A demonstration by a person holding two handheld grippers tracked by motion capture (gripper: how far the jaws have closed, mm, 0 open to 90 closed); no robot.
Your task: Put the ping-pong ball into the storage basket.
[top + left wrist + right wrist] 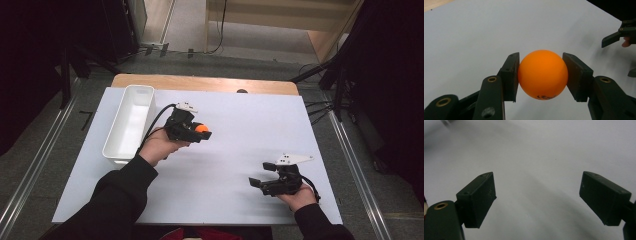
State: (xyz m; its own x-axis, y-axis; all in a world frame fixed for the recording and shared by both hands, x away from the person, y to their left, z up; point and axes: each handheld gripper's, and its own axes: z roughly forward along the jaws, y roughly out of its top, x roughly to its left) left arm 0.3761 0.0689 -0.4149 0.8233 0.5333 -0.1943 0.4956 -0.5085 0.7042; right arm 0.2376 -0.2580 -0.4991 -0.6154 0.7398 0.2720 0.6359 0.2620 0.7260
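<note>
Gripping orange ball (pixel 542 75), left tongs (pixel 541 75)

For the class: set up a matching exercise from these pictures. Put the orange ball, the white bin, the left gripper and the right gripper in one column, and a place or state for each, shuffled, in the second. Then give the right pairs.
Column one:
1. orange ball
2. white bin
3. left gripper
4. right gripper

Column two:
A. open, nothing between its jaws
B. stands at the left edge of the table, nothing seen inside
C. clamped between two black pads
D. shut on a round thing, to the right of the bin

Pairs: 1-C, 2-B, 3-D, 4-A
</note>
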